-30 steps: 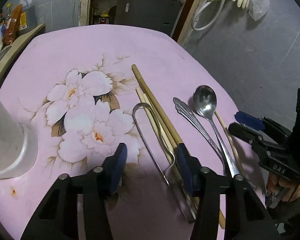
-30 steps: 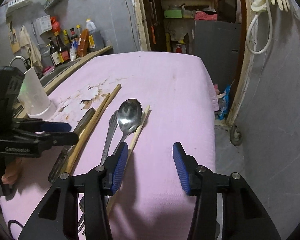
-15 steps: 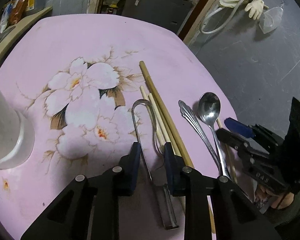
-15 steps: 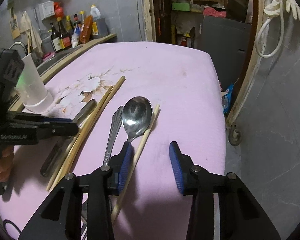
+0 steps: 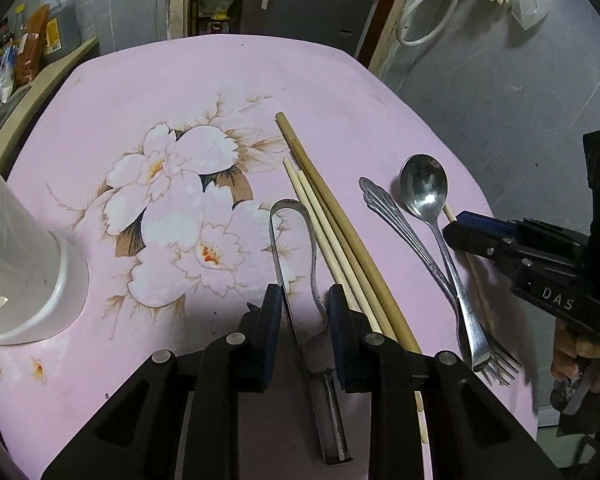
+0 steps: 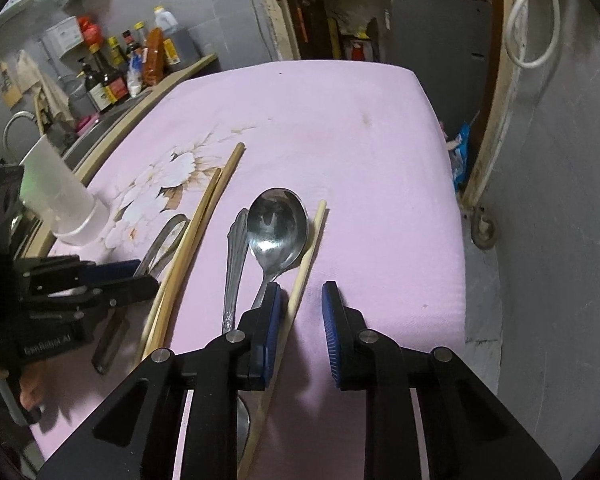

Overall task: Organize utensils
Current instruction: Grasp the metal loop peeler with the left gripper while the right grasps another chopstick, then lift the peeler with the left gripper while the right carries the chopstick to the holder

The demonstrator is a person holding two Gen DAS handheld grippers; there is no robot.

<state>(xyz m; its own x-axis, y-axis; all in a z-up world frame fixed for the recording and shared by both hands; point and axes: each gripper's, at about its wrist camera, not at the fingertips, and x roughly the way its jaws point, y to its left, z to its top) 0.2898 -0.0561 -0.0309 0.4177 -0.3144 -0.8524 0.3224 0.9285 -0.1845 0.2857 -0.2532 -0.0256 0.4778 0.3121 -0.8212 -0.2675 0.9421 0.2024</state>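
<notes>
Utensils lie side by side on the pink flowered cloth [image 5: 204, 92]. My left gripper [image 5: 302, 308] is partly closed around the metal tongs [image 5: 292, 240], its pads either side of the arms, contact unclear. Right of the tongs lie wooden chopsticks [image 5: 332, 216], a fork [image 5: 412, 236] and a steel spoon [image 5: 424, 188]. My right gripper [image 6: 302, 308] is open low over a single chopstick [image 6: 306, 260], which runs between its pads beside the spoon [image 6: 276, 228]. The fork handle [image 6: 236, 252] lies left of the spoon.
A white plastic holder [image 5: 16, 264] stands at the cloth's left; it also shows in the right wrist view [image 6: 60, 196]. Bottles [image 6: 112, 68] line a counter behind. The table's right edge [image 6: 452, 200] drops to the grey floor.
My left gripper has narrowed from wide open around the tongs, slightly wider now than half a second ago. My right gripper has also narrowed and moved forward over the single chopstick.
</notes>
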